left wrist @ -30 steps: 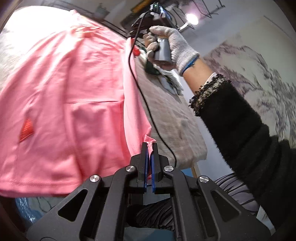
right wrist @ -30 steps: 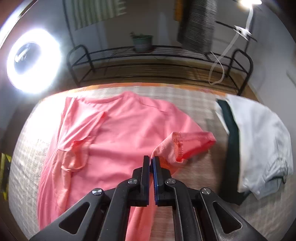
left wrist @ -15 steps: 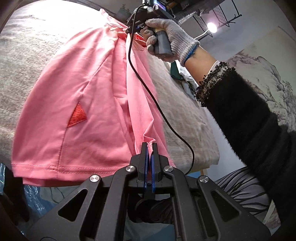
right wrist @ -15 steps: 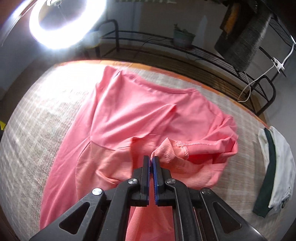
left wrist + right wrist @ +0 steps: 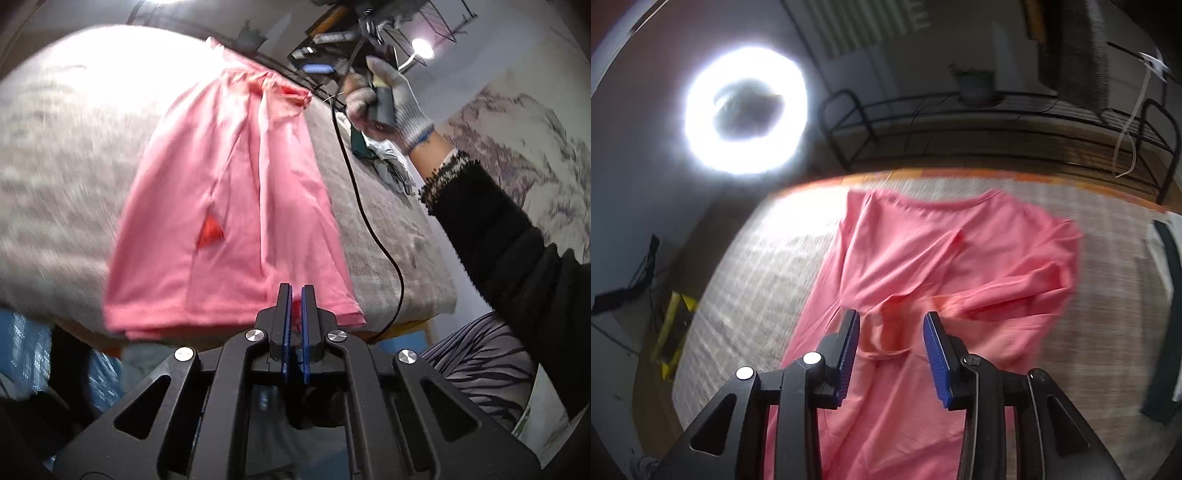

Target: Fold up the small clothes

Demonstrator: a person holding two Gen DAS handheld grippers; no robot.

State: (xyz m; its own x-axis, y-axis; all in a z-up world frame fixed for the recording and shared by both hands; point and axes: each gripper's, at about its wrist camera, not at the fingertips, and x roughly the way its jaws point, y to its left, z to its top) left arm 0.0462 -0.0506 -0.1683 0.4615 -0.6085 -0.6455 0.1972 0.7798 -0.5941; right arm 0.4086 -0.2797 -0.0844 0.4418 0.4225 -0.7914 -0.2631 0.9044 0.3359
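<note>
A pink T-shirt (image 5: 229, 221) lies folded lengthwise on the grey woven table cover (image 5: 55, 166), its hem at the near table edge. My left gripper (image 5: 295, 295) hovers over the hem with its jaws a narrow gap apart; I cannot see cloth pinched between them. In the right wrist view the same shirt (image 5: 942, 258) lies with a sleeve folded across its body. My right gripper (image 5: 891, 325) is open above the sleeve, holding nothing. The gloved right hand (image 5: 388, 107) holds that gripper above the shirt's far end.
A folded white and dark green garment (image 5: 1167, 295) lies at the right end of the table. A black cable (image 5: 369, 221) hangs from the right gripper across the table. A ring light (image 5: 746, 110) and a black metal rack (image 5: 997, 122) stand behind the table.
My right gripper has opened and let go of the sleeve, which now lies on the shirt. My left gripper's jaws have parted slightly and the shirt's side now lies flat.
</note>
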